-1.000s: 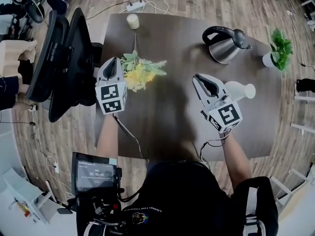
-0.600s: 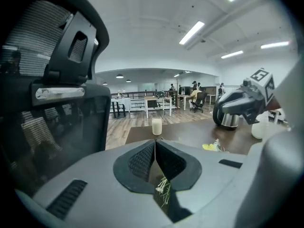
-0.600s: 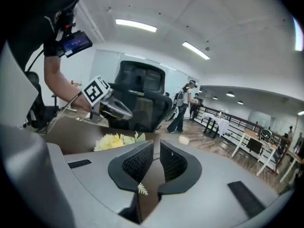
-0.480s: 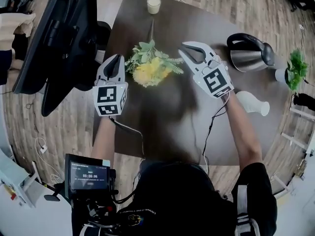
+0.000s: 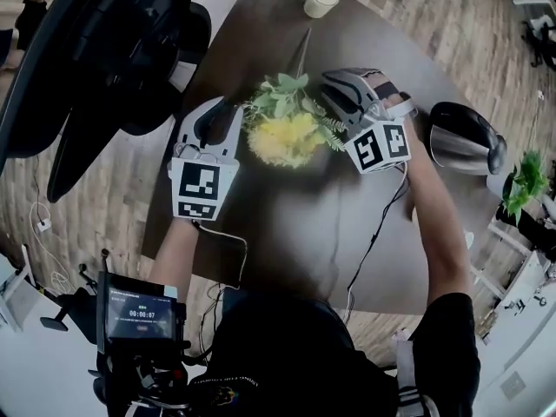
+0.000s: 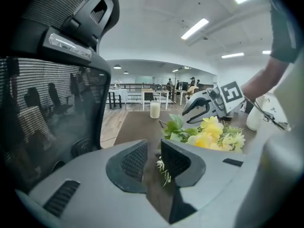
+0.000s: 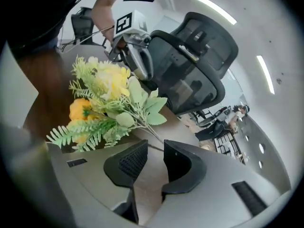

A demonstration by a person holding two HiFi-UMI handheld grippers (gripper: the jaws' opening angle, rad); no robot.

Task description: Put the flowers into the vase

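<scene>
While the right gripper [image 7: 156,148] has its fingers opening, nothing is clamped. The gap points at the bare stem [image 7: 150,132] of the flowers [image 5: 291,133]. They lie flat on the tabletop [image 5: 287,224], heads toward us, stem toward the candle [image 5: 321,0]. We read this as the pick-up grasp on that stem.

The left gripper [image 6: 153,151] has its fingers a narrow gap apart and is holding nothing. It sits just beside the blossoms, on the far side from the right gripper. A small pale sprig shows through the gap; we can't tell if it's between the pads or lying beyond them.

How we'd do it:
- Let the right fingers finish opening before advancing. Come in low along the tabletop, one finger on each side of the stem.
- Clamp on bare stem below the leaves. Foliage would likely squash and let the bunch pivot.
- Seat the stem deep in the ribbed pads, not at the tips, since the head end looks heavy enough to droop.
- Use the left only as a stop so the bunch doesn't skate while the right closes. Don't crush the blossoms.
- The vase [image 6: 253,118] is probably the white shape at the right edge of the left gripper view, well apart from the flowers. The head view doesn't show it.
- The kettle [image 5: 465,142] stands near the carry path, so lift clear and turn the stem down before reaching the neck.
</scene>
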